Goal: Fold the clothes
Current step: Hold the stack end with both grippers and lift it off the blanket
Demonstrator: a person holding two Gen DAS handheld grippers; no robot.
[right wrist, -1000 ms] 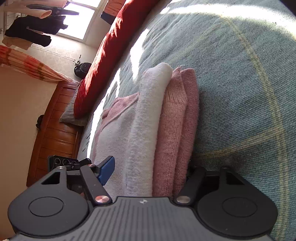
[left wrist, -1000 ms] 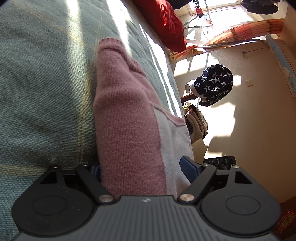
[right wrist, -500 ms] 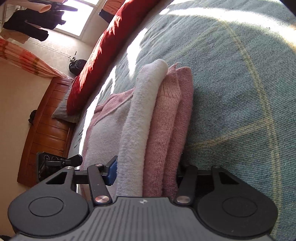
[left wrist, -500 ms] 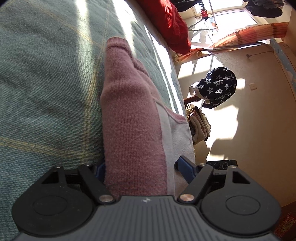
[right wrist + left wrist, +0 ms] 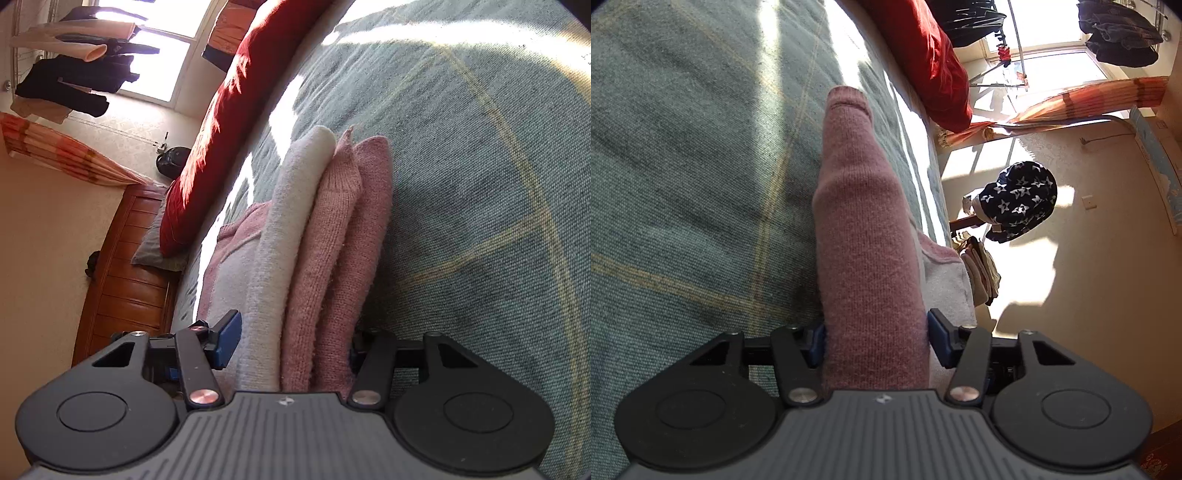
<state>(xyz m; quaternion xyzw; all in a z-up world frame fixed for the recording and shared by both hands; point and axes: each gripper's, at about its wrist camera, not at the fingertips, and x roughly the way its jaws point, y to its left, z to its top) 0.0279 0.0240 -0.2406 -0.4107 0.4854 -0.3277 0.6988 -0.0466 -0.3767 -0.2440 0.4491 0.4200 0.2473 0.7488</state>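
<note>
Sunlit bedroom: a bed under a green checked bedspread (image 5: 683,192) carries the folded pink-and-white sweater (image 5: 866,258), which lies toward the bed's side edge, with a red pillow (image 5: 923,55) farther along that edge and a wooden headboard (image 5: 122,280) beyond it in the right wrist view. Clothes hang at the bright window (image 5: 1052,66), next to an orange curtain (image 5: 1089,103).

Left gripper (image 5: 875,341): its jaws are closing around the pink folded edge of the sweater, both blue pads (image 5: 940,339) lying against the knit on either side. A second ago they stood clearly wider, with a gap showing beside the white layer; now the fabric fills the space between them.

Right gripper (image 5: 291,341): it straddles the stacked folds at the other end, where one white layer and two pink layers show side by side. The far-side finger is buried against the pink fold next to the bedspread and mostly hidden; the near blue pad (image 5: 227,338) sits right at the white layer, though contact there is hard to confirm. It has also narrowed since a second ago.

Each gripper's body cuts off the sweater's nearest part, so how deep the fabric sits in either grip cannot be made out.
</note>
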